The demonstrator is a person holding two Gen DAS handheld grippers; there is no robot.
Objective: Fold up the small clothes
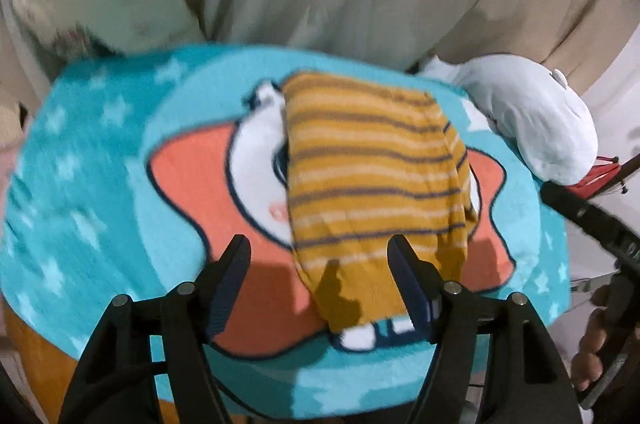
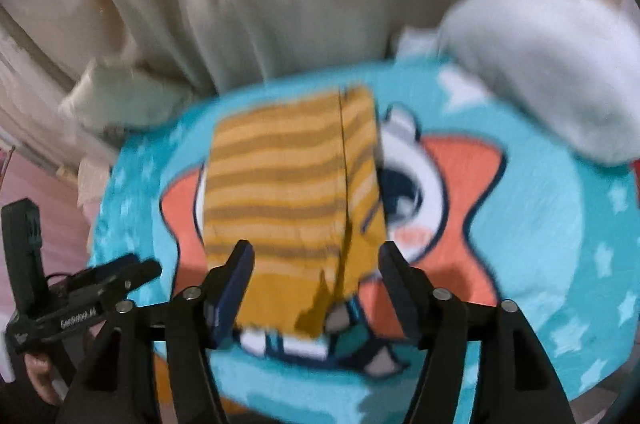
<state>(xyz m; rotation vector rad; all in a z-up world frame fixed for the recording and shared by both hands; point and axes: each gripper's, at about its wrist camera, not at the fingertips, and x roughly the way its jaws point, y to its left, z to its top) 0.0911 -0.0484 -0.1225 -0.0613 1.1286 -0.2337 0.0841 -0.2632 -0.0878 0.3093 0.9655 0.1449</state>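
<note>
Our left gripper (image 1: 320, 256) and right gripper (image 2: 316, 264) both gape wide, holding nothing. The striped garment (image 1: 372, 175) lies folded mid-blanket (image 1: 100, 151); its loose right flap could spring open.

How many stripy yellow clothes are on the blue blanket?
1. The folded striped garment lies in the middle of the blue blanket, over its star picture. More may be hidden inside the fold.

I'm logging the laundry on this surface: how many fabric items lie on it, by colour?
Mustard-yellow striped garment, folded: 1
White bundle at the towel's edge: 1
Turquoise cartoon-print towel underneath: 1
Total: 3
</note>
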